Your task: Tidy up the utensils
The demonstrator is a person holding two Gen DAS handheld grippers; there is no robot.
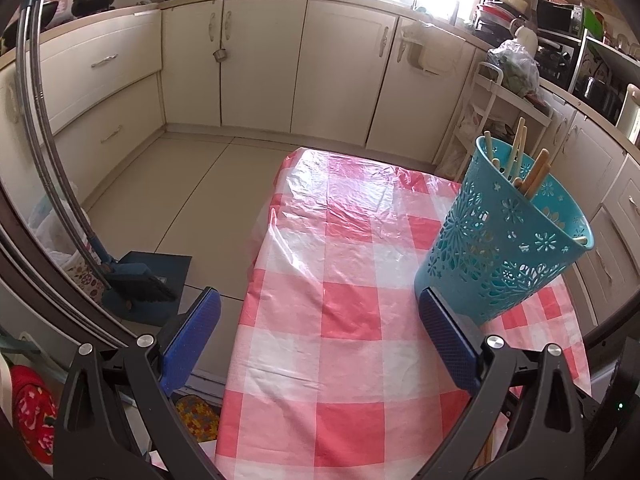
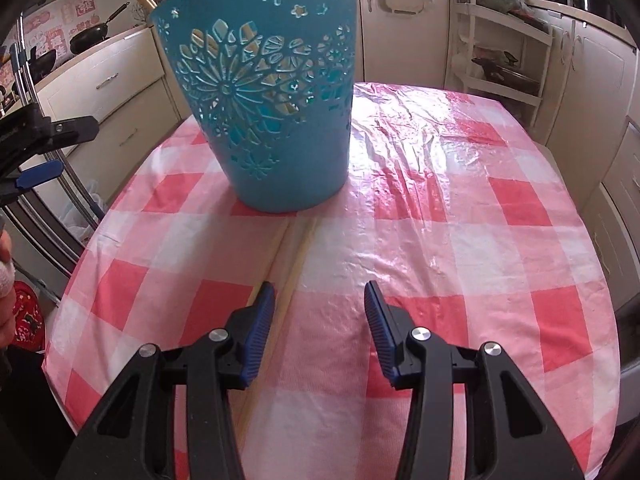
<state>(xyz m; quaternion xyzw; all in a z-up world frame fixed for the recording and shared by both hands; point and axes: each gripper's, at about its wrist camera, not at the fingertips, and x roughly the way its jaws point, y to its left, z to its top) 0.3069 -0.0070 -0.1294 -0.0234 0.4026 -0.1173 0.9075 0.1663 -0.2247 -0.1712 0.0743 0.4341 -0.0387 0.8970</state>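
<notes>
A teal cut-out basket (image 1: 504, 240) (image 2: 272, 120) stands on the red-and-white checked table (image 1: 348, 320) (image 2: 460, 240), with several wooden utensils (image 1: 520, 160) sticking out of its top. Two pale chopsticks (image 2: 298, 252) lie on the cloth, running from the basket's base toward me. My right gripper (image 2: 320, 296) hovers low over them, open. One stick passes just inside the left finger (image 2: 262, 320) and the other runs under it; the pads press on neither. My left gripper (image 1: 320, 316) is wide open and holds nothing, just left of the basket. It also shows at the left edge (image 2: 60, 148).
Cream kitchen cabinets (image 1: 260, 72) wrap around the room. A white trolley with a bag (image 1: 508, 80) stands behind the table. A dustpan and brush (image 1: 140, 280) sit on the floor at left. A person's hand (image 2: 6, 272) shows at the left edge.
</notes>
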